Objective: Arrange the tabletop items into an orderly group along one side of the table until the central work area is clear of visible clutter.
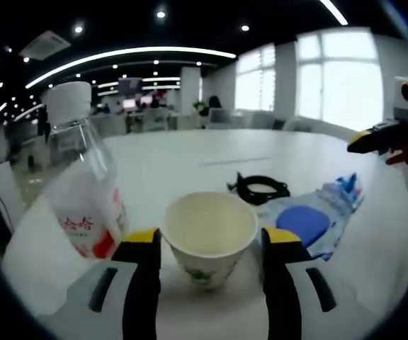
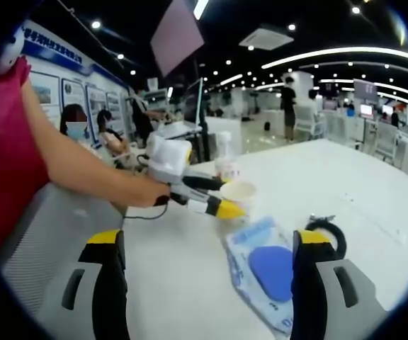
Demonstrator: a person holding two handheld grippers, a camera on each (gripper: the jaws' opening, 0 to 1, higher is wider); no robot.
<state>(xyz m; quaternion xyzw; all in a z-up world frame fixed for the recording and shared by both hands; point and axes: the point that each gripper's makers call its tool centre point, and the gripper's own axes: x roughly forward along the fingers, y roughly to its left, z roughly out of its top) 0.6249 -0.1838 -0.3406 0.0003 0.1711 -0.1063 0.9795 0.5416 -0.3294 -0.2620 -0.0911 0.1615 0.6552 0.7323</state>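
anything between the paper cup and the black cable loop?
In the left gripper view, only bare white table separates the paper cup from the black cable loop. The blue-and-white packet lies beside the loop, right of that stretch.

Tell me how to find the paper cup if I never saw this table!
Look at the big white table. Near its edge, beside a clear plastic bottle with a white cap, the left hand-held gripper has its yellow-tipped jaws on either side of the paper cup. It is the one open-topped thing, cream-coloured and empty; the blue-and-white packet lies flat.
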